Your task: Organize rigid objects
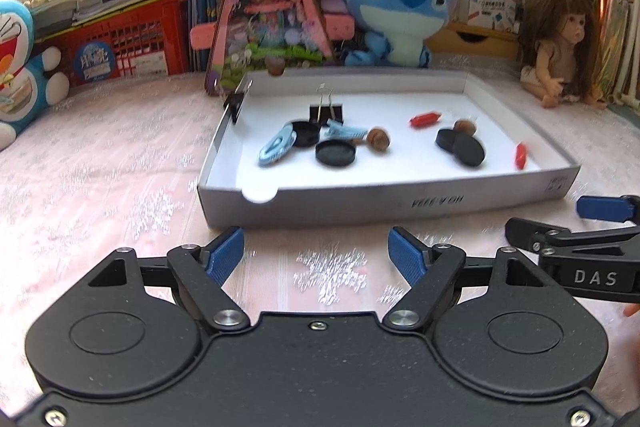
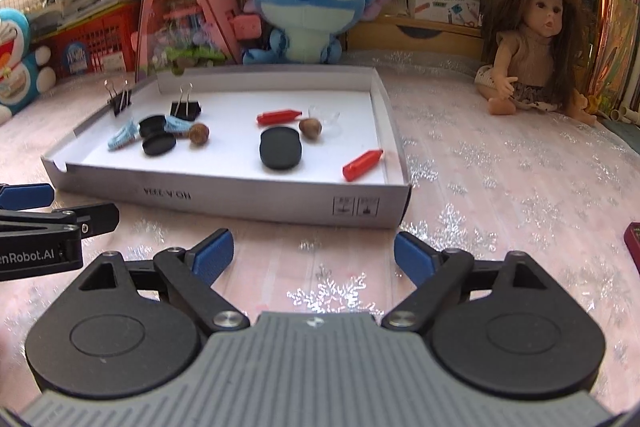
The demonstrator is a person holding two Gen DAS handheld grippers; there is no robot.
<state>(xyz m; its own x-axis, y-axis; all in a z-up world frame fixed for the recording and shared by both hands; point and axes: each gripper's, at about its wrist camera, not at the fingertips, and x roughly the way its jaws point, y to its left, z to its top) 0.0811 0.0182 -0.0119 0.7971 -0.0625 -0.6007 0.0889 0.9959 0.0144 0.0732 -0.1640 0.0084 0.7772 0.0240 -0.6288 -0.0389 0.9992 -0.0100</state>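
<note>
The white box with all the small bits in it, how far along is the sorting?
Done: nothing looks grouped yet. In the white box, the black discs, red pieces, blue clips, nuts and binder clip lie mixed together. In hand: nothing; the left gripper and right gripper are open and empty in front of the box. Left: apparently all the sorting.

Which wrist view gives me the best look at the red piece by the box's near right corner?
The right wrist view: the red piece lies side-on there, sharp, its tapered end visible. In the left wrist view the same piece is small, foreshortened and blurred against the box's right wall.
</note>
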